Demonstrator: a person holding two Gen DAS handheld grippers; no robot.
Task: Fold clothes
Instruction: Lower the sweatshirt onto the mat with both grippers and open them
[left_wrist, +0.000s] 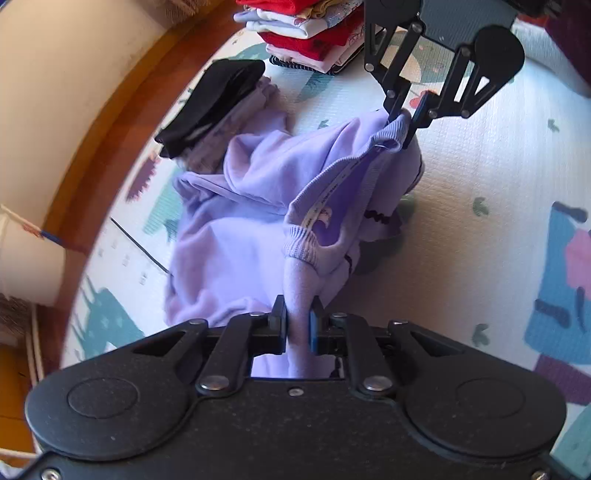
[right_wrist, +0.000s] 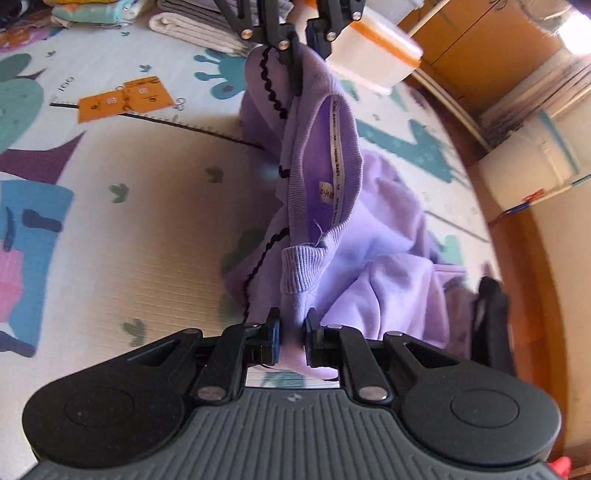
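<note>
— Two grips on one garment, left wrist view first. Our left gripper (left_wrist: 297, 321) is pinched narrow on a bunch of the lilac sweatshirt (left_wrist: 236, 221), at the shoulder just beside the ribbed collar (left_wrist: 301, 245). Across from it the right gripper (left_wrist: 404, 118) has its jaws closed on the far shoulder.

— So the neckline runs gripper to gripper?

— Yes. The long axis of the held edge goes straight from one tool to the other, collar opening between them, slack. The body hangs away to one side and pools on the play mat (left_wrist: 480, 166), toward the mat's wooden-floor edge, next to a black folded item (left_wrist: 214, 99). A stack of folded clothes (left_wrist: 306, 33) sits at the far edge.

— Right wrist view?

— Same from the other end. Right gripper (right_wrist: 293, 328) narrow, holding cloth under the collar (right_wrist: 295, 269); left gripper (right_wrist: 299, 40) opposite, also clamped on cloth. The sweatshirt (right_wrist: 388, 258) trails toward the mat (right_wrist: 147, 240) edge by the wall.

— Which hand is nearer the bulk?

— Neither, we judge; both sit at the collar ends. We reckon the coming move is to draw apart along that line, then lay the body flat.
</note>
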